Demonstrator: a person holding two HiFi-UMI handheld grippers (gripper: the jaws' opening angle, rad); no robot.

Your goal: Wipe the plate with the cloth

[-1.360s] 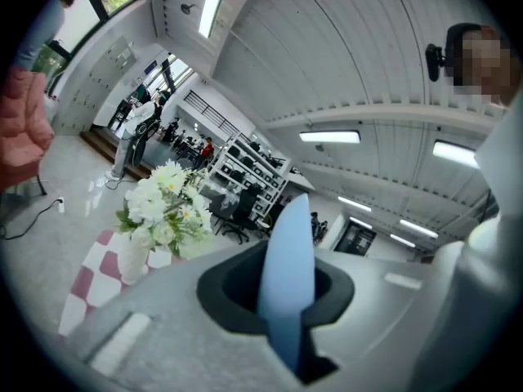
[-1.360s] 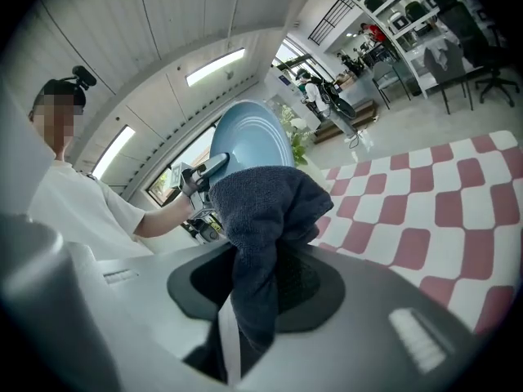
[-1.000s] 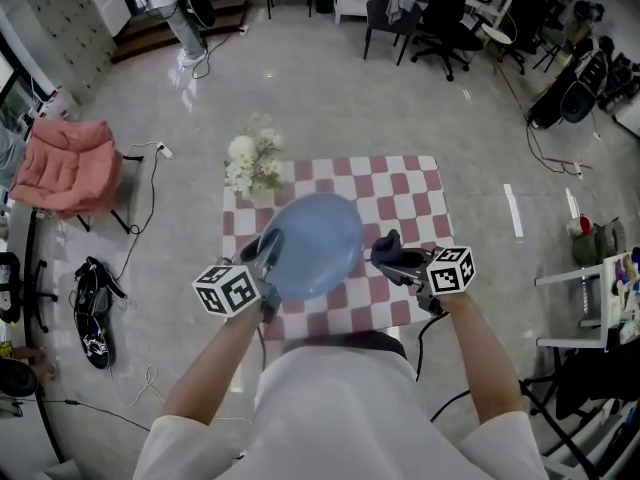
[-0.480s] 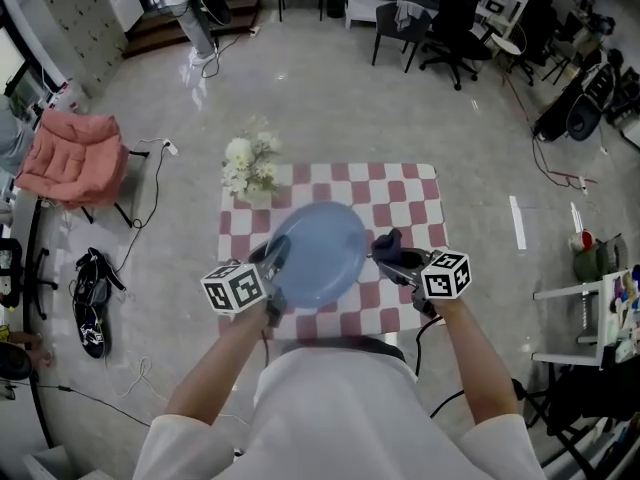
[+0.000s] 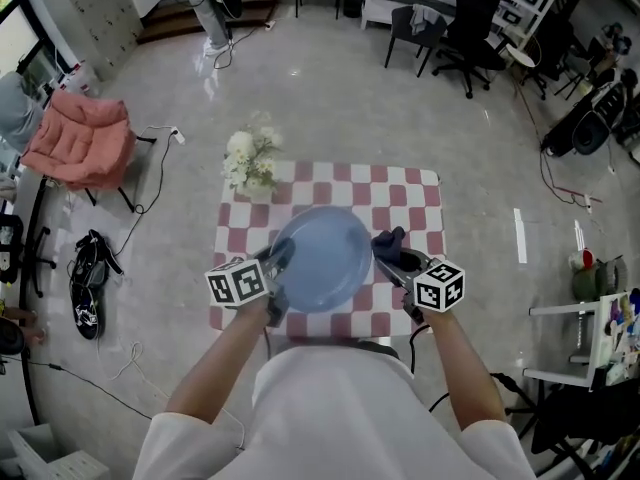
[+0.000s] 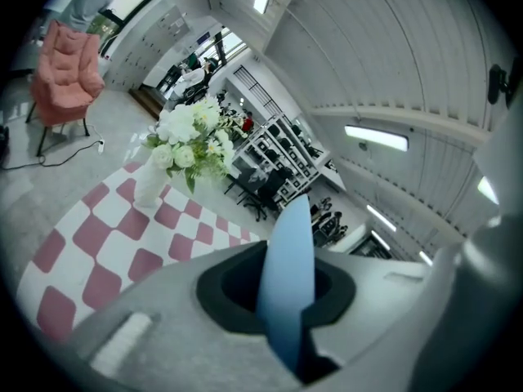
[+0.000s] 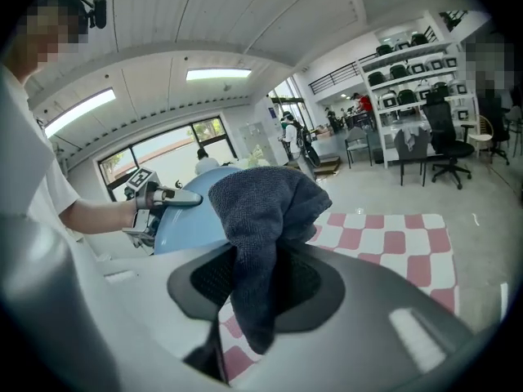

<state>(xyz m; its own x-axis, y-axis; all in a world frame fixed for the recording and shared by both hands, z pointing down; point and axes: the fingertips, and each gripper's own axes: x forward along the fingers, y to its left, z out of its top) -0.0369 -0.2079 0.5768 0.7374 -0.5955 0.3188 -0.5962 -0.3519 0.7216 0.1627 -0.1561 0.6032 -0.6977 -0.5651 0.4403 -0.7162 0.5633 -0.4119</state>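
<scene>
A round light-blue plate point(image 5: 320, 258) is held up above the checkered table, tilted toward me. My left gripper point(image 5: 275, 265) is shut on its left rim; in the left gripper view the plate point(image 6: 288, 276) stands edge-on between the jaws. My right gripper point(image 5: 392, 253) is shut on a dark blue-grey cloth point(image 5: 388, 240), which sits at the plate's right rim. In the right gripper view the cloth point(image 7: 265, 235) hangs bunched from the jaws, with the plate point(image 7: 189, 215) and the left gripper point(image 7: 155, 202) just behind it.
A small table with a red-and-white checkered cover point(image 5: 400, 193) stands under the plate. A white vase of white flowers point(image 5: 248, 163) sits at its far left corner. A pink chair point(image 5: 80, 138) stands to the left, office chairs point(image 5: 450, 23) farther back, cables on the floor.
The plate and both grippers have shifted slightly nearer to me and lower in view. The cloth stays at the plate's right rim. Both grips are unchanged.
</scene>
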